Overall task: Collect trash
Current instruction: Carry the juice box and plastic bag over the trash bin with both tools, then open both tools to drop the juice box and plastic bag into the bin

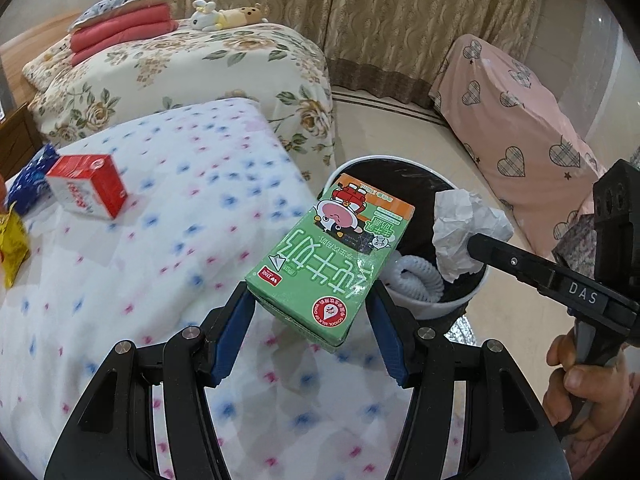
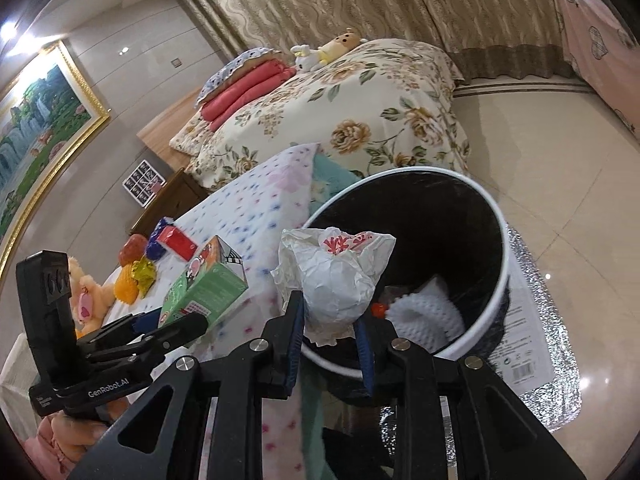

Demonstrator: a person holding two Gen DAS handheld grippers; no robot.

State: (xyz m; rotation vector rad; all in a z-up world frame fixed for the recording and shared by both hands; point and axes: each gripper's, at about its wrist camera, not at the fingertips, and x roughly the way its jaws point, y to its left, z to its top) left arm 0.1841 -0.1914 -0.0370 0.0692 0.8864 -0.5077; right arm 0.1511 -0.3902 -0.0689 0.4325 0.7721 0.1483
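Observation:
My left gripper (image 1: 310, 304) is shut on a green milk carton (image 1: 328, 256) and holds it above the dotted sheet, next to the bin's near rim. My right gripper (image 2: 330, 316) is shut on a crumpled white paper wrapper (image 2: 336, 276) over the near rim of the bin (image 2: 496, 216), a black-lined bin with a white rim that shows in both views (image 1: 476, 300). White foam netting (image 2: 424, 312) lies inside the bin. The wrapper (image 1: 464, 228) and the right gripper (image 1: 474, 240) also show in the left wrist view, and the carton (image 2: 208, 288) in the right wrist view.
A red carton (image 1: 86, 190), a blue packet (image 1: 28, 180) and a yellow wrapper (image 1: 12, 252) lie on the dotted sheet (image 1: 140, 280). Fruit and a plush toy (image 2: 90, 296) sit farther left. A floral bed (image 1: 200, 68), a pink covered chair (image 1: 520, 120) and a foil mat (image 2: 548, 368) surround the bin.

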